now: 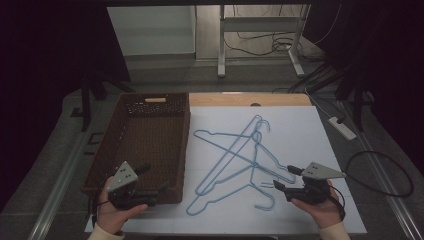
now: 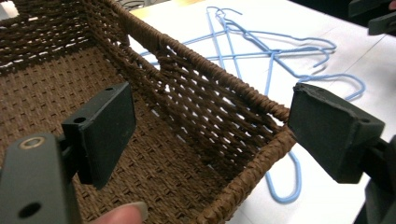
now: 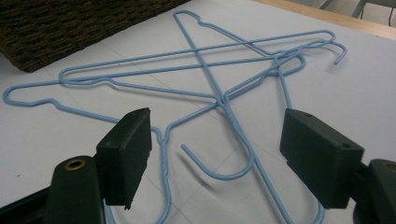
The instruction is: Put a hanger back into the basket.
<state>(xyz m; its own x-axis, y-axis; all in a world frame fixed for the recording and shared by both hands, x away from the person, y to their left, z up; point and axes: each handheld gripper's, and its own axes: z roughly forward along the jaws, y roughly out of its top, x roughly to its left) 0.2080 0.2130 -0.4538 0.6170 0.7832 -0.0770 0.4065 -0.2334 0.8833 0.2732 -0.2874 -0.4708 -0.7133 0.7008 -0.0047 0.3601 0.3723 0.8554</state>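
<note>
Three light-blue wire hangers point(image 1: 240, 155) lie crossed over one another on a white sheet point(image 1: 300, 135). A brown wicker basket point(image 1: 177, 145) stands to their left, with nothing in it. My left gripper point(image 1: 154, 179) is open over the basket's near right corner; in the left gripper view that woven corner point(image 2: 252, 177) lies under the gap of the left gripper point(image 2: 215, 126), untouched. My right gripper point(image 1: 284, 177) is open just right of the hangers. In the right gripper view a hanger hook point(image 3: 219, 170) lies on the sheet below the right gripper point(image 3: 222, 149).
The sheet covers a wooden table whose bare edge point(image 1: 250, 99) runs along the back. A white power strip point(image 1: 342, 127) and a looped black cable point(image 1: 385, 170) lie on the floor to the right. A metal table frame point(image 1: 260, 40) stands behind.
</note>
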